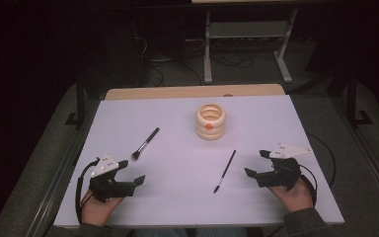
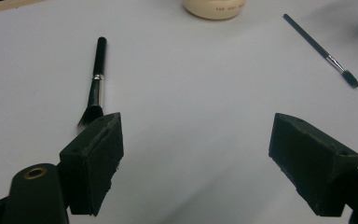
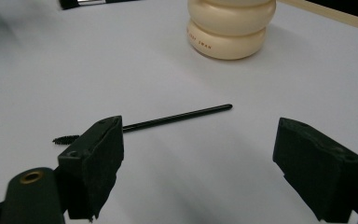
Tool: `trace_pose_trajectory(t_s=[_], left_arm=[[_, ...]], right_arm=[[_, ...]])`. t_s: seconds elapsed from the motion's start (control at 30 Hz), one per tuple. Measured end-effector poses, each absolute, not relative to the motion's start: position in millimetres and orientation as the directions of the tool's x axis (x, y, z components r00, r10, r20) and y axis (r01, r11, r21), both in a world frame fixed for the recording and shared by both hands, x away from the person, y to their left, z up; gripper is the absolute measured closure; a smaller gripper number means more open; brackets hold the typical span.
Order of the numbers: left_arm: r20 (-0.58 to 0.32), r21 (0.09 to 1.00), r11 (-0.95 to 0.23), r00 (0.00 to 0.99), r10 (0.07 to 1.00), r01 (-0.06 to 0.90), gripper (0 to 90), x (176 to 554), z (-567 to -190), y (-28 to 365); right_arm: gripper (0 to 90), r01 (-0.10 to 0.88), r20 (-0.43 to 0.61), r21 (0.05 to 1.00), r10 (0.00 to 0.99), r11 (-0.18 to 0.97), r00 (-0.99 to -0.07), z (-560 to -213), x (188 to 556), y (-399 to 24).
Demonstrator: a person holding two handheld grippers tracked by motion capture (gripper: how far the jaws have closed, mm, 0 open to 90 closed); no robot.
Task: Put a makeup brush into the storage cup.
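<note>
A cream ribbed holder stands upright at the middle back of the white table. A black makeup brush lies to its front left, a thin black wand to its front right. My left gripper rests near the front left, open and holding nothing; the makeup brush lies just beyond its left jaw, the holder and wand farther off. My right gripper sits at the front right, open with nothing in it. The wand lies just past its left jaw, and the holder stands beyond.
A wooden strip runs along the table's far edge. Behind it stands a metal frame with cables on the dark floor. Bare white tabletop lies between the two grippers.
</note>
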State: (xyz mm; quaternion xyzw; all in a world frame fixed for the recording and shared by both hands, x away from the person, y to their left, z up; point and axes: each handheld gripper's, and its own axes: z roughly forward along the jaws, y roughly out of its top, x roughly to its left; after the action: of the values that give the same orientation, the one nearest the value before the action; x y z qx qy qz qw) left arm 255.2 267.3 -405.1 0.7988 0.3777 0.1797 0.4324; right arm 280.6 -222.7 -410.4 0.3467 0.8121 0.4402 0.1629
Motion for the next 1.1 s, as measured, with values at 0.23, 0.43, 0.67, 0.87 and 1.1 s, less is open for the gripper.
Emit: trace_pose_trajectory(t_s=[0.23, 0.43, 0.67, 0.87, 1.1], left_arm=[[-0.058, 0.818, -0.336, 0.648, 0.760, 0.467, 17.6, 257.8, -406.7, 266.7], [-0.053, 0.818, -0.344, 0.656, 0.753, 0.461, 17.6, 259.5, -406.1, 266.1], [-0.060, 0.819, -0.339, 0.658, 0.751, 0.463, 17.9, 258.0, -402.5, 265.0], [-0.063, 0.819, -0.342, 0.664, 0.745, 0.461, 17.9, 258.6, -401.1, 261.1], [-0.052, 0.819, -0.355, 0.674, 0.737, 0.451, 17.9, 257.5, -397.1, 260.2]], right_arm=[[15.1, 0.435, 0.054, 0.821, 0.708, 0.371, -0.705, -411.5, 281.9, -221.8], [15.1, 0.444, 0.061, 0.816, 0.709, 0.370, -0.703, -412.7, 281.8, -221.5], [15.1, 0.440, 0.062, 0.821, 0.710, 0.364, -0.702, -412.0, 282.0, -222.9], [15.1, 0.441, 0.069, 0.827, 0.715, 0.349, -0.695, -410.9, 279.8, -224.8], [15.1, 0.426, 0.062, 0.837, 0.714, 0.343, -0.697, -408.8, 276.6, -225.6]])
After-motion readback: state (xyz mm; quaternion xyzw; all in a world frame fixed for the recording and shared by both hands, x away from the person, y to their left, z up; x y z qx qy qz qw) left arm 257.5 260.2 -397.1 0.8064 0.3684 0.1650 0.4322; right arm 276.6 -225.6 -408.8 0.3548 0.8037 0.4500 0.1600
